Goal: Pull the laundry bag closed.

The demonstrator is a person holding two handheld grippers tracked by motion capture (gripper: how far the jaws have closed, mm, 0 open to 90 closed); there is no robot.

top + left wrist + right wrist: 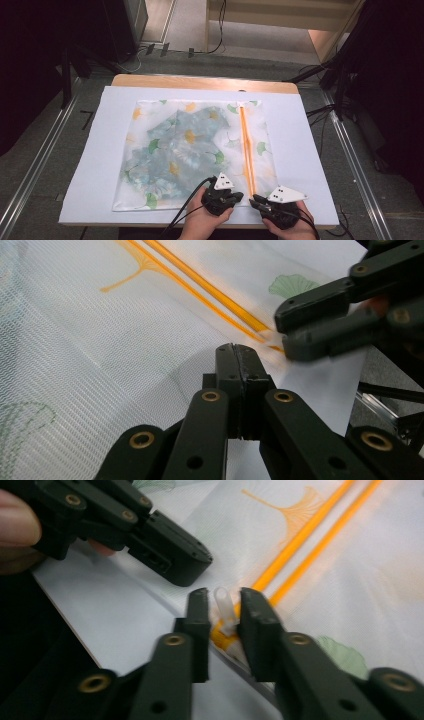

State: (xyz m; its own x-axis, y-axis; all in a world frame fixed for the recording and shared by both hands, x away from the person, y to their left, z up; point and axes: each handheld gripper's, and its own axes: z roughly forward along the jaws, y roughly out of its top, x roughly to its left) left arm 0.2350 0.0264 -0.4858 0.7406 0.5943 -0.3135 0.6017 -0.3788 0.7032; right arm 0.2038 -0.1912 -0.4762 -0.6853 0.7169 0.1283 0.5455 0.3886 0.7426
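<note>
Your one mesh bag (190, 150) lies flat on the table (305, 150), its orange zipper (245, 145) running near to far. Your left gripper (239, 356) pinches the bag's near edge; your right gripper (222, 607), part open, straddles the zipper pull (223, 607).

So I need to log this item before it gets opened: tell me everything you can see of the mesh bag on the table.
The mesh bag is a flat, roughly square pouch of white, see-through netting printed with green and yellow leaves. An orange zipper runs along its right part, its translucent pull at the near end. Blue-green patterned cloth shows inside. It lies on the white sheet. The left tool is shut on its near edge; the right tool straddles the pull, open.
</note>
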